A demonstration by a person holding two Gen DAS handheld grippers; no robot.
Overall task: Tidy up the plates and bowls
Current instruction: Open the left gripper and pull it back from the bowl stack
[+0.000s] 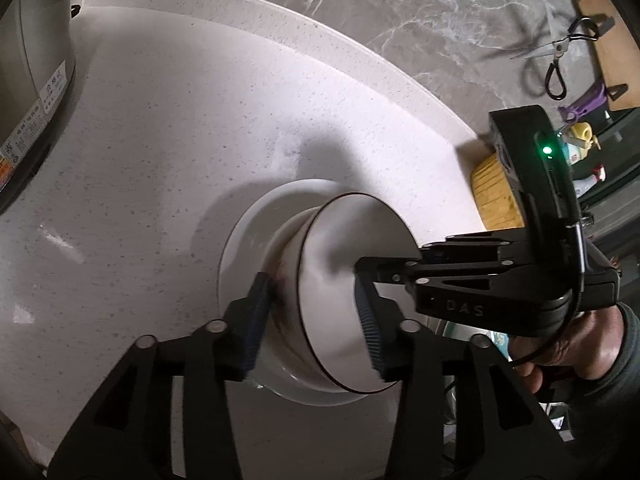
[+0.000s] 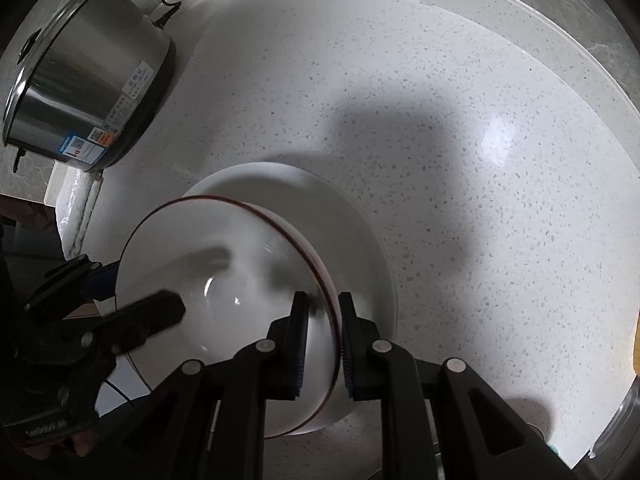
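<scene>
The right gripper pinched the rim of a bowl tilted over a plate mid-table, while the left gripper stood spread astride its wall.

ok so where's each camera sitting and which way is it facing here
Left wrist: on the left gripper, angled down at the bowl on the plate; shows its open fingers, the right gripper, a hand.
Right wrist: on the right gripper, looking steeply down; its fingers pinch the bowl rim; left gripper at left.
Shared: bowl, plate, countertop, steel pot.
</scene>
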